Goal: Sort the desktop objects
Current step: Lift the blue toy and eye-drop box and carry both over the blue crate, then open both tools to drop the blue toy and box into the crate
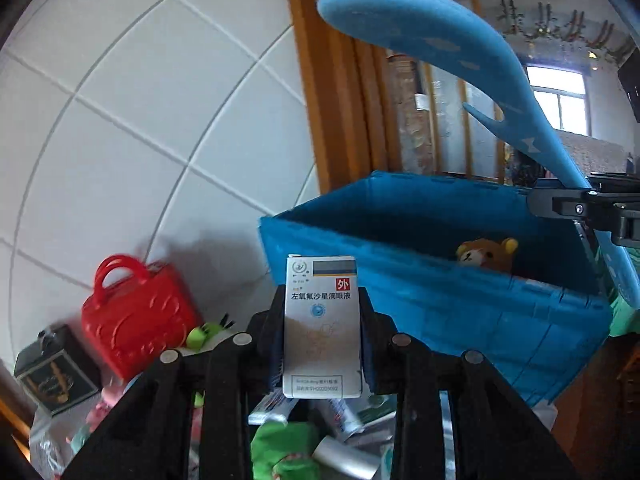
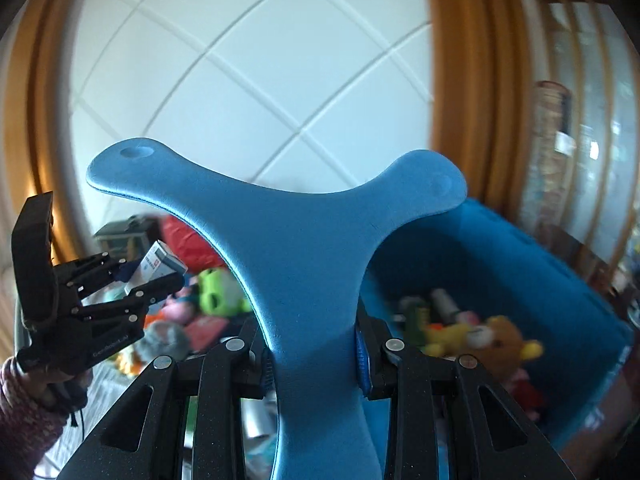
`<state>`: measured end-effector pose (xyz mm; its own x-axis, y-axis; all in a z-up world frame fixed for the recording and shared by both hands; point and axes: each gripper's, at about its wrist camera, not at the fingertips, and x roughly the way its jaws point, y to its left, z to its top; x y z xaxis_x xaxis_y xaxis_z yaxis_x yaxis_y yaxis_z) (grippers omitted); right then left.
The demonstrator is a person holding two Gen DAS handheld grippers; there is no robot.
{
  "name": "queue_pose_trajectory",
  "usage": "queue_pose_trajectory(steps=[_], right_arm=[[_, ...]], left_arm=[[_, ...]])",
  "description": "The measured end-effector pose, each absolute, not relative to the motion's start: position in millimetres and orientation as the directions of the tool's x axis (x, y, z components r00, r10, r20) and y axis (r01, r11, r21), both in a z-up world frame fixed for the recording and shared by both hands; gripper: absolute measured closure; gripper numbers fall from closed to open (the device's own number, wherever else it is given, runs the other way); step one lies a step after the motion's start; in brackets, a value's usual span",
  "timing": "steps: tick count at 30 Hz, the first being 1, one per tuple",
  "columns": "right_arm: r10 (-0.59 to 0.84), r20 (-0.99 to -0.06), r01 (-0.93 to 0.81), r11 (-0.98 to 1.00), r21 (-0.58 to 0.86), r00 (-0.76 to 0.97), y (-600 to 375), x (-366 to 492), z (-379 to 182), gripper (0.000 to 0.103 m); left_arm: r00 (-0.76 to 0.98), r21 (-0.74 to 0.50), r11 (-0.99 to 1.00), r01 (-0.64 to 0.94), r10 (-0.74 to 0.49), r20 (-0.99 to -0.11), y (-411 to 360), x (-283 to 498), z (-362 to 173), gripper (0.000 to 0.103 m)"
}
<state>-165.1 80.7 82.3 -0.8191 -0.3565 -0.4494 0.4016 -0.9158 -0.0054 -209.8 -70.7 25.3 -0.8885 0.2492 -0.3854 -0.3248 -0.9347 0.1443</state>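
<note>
My left gripper (image 1: 322, 320) is shut on a small white medicine box (image 1: 320, 328) with Chinese print, held upright above the cluttered table. The same box (image 2: 154, 266) and left gripper (image 2: 154, 276) show at the left of the right wrist view, held by a hand in a knitted sleeve (image 2: 24, 404). My right gripper (image 2: 312, 344) is shut on a blue foam whale-tail toy (image 2: 296, 240), raised in front of the blue fabric bin (image 2: 540, 264). In the left wrist view that toy (image 1: 432, 40) arches over the bin (image 1: 440, 300), with the right gripper (image 1: 560, 204) at the right edge.
The bin holds a brown teddy bear (image 1: 490, 254) and several other soft toys (image 2: 452, 332). A red toy handbag (image 1: 136, 316), a black box (image 1: 56, 372), green plush toys (image 1: 288, 452) and tubes lie on the table. A white panelled wall and a wooden frame stand behind.
</note>
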Motion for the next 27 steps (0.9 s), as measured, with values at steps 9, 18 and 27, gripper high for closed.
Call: queue_pose_trajectory(steps=[9, 18, 27], right_arm=[[-0.199, -0.494, 0.205, -0.978, 0.043, -0.846, 231, -235, 106, 0.073], [-0.204, -0.62, 0.154, -0.979, 0.135, -0.757, 294, -343, 107, 0.055], [-0.261, -0.559, 0.198, -0.965, 0.171, -0.787, 296, -355, 116, 0.03]], left_arm=[[-0.85, 0.14, -0.893, -0.428, 0.345, -0.398, 83, -284, 44, 0.073], [-0.867, 0.165, -0.932, -0.323, 0.222, -0.446, 141, -352, 61, 0.055], [-0.911, 0.195, -0.957, -0.216, 0.126, -0.393, 136, -346, 69, 0.013]])
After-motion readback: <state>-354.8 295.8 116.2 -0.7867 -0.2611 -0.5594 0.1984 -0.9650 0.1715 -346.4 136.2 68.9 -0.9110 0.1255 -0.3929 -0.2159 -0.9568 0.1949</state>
